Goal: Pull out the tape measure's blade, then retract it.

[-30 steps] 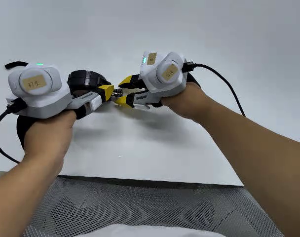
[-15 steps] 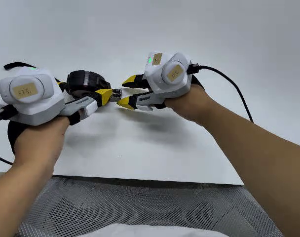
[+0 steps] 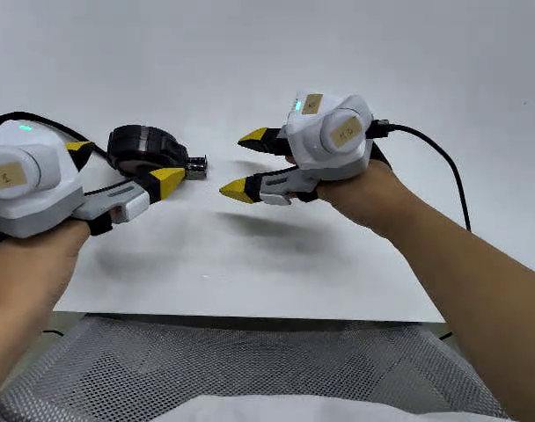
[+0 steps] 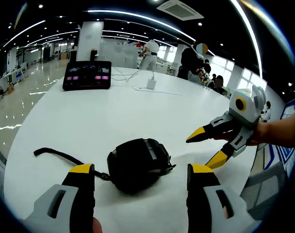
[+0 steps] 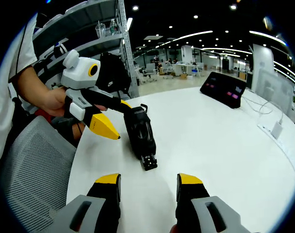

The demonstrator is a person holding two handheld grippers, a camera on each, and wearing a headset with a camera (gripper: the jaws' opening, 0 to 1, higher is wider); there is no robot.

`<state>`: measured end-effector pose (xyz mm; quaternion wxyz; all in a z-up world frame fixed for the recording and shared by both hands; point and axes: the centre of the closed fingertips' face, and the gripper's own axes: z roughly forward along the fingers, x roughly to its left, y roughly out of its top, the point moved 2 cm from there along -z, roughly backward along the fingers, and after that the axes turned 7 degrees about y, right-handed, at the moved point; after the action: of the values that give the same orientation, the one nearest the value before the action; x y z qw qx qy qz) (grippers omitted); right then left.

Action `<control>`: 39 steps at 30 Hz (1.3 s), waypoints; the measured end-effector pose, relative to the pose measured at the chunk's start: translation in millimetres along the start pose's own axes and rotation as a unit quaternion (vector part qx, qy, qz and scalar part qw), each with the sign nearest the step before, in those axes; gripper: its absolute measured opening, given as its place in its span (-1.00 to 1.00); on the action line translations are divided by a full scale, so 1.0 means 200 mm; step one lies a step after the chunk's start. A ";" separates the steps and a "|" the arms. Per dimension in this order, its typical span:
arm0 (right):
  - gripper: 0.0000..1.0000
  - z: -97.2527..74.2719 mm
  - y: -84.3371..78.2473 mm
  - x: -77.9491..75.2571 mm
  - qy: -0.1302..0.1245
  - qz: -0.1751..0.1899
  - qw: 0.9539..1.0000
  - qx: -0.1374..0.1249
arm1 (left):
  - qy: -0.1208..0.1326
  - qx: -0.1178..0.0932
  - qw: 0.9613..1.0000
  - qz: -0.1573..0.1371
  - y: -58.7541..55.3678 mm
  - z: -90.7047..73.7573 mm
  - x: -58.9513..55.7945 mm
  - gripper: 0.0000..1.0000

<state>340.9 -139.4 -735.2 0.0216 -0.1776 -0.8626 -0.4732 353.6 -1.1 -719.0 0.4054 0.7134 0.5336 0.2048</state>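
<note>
The tape measure (image 3: 149, 148) lies on the table (image 3: 276, 264) with its blade tucked in. The left gripper (image 5: 116, 116) and right gripper (image 3: 234, 164) are near it, both wide open and holding nothing. I think the job is either done or not begun. A pull would need one gripper to hold the case and the other to pinch the metal tip (image 3: 195, 164).

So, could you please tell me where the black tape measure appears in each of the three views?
Head view: the black round tape measure lies upper left of centre.
Left gripper view: tape measure low centre, just beyond the jaws.
Right gripper view: tape measure centre, metal hook end nearest the camera.
Shared landmark: the white table under it.
</note>
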 end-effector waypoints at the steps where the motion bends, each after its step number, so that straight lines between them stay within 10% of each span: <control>1: -0.11 -0.02 -0.01 0.00 -0.004 -0.002 1.000 0.004 | -0.005 -0.001 1.000 0.002 0.00 -0.01 0.00 0.51; 39: 0.40 -0.59 -0.23 0.17 -0.115 0.047 0.992 0.002 | -0.063 0.024 0.994 0.092 -0.10 -0.26 0.06 0.64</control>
<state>279.7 -249.3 -700.0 -0.0551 -0.2707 -0.8510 -0.4466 308.2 30.3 -706.0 0.4007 0.7803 0.4439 0.1833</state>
